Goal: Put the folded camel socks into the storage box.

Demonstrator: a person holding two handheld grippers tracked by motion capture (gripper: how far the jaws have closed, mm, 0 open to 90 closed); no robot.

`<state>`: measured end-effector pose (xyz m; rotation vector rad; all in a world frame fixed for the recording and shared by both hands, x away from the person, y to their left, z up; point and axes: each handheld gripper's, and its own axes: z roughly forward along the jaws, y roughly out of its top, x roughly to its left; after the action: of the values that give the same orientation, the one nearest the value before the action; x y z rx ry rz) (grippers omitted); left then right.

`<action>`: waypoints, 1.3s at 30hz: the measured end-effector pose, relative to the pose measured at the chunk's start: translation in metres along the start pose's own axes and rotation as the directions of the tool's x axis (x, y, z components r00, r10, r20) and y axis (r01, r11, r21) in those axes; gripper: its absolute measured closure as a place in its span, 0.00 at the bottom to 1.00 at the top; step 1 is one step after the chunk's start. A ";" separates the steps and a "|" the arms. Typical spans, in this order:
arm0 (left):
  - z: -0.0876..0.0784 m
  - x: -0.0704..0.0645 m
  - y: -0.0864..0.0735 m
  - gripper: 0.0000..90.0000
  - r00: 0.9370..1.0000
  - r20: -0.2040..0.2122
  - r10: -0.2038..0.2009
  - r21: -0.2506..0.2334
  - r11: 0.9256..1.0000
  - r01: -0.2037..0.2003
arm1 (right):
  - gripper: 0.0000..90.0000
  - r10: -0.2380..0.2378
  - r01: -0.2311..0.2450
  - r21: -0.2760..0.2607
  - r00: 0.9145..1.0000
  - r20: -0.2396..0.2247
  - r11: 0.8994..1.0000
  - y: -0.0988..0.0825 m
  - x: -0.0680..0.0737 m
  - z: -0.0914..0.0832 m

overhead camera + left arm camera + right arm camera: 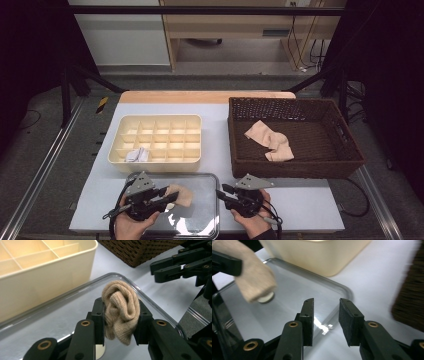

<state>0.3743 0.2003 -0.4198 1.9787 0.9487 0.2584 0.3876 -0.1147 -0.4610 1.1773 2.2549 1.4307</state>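
A rolled beige sock (121, 307) sits between the black jaws of my left gripper (121, 316), whose pads press on it from both sides. The gripper holds it just above a shiny clear tray (200, 182) at the table's front; from above, the sock (181, 196) and left gripper (167, 196) hang over the tray's left half. The right gripper (325, 315) stands open over the tray's right edge with nothing between its pads. From its own camera the held sock (254, 280) is at the upper left. My right gripper (221, 193) points left toward the tray.
A cream divided box (156, 125) stands behind the tray, with a small white bundle (136, 155) in a front compartment. A brown woven basket (345, 160) at the right holds two beige socks (270, 140). The white table top ends just in front of the hands.
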 end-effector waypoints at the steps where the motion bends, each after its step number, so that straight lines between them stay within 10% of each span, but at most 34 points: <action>1: -0.002 0.001 0.001 0.74 1.000 -0.005 0.003 -0.005 1.000 -0.003 | 0.72 0.003 -0.003 -0.002 1.000 0.014 1.000 -0.001 -0.004 -0.004; 17: -0.026 0.024 0.020 0.74 0.996 -0.091 0.006 -0.056 0.998 -0.011 | 0.68 0.041 -0.038 -0.020 0.974 0.222 0.999 -0.014 -0.049 -0.051; 39: -0.042 0.066 0.067 0.74 0.981 -0.192 -0.013 -0.095 0.995 -0.006 | 0.66 0.046 -0.043 -0.014 0.966 0.256 0.999 -0.018 -0.055 -0.056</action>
<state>0.4330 0.2539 -0.3538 1.8886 1.0421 0.4919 0.3830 -0.1949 -0.4599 1.3337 2.0565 1.2207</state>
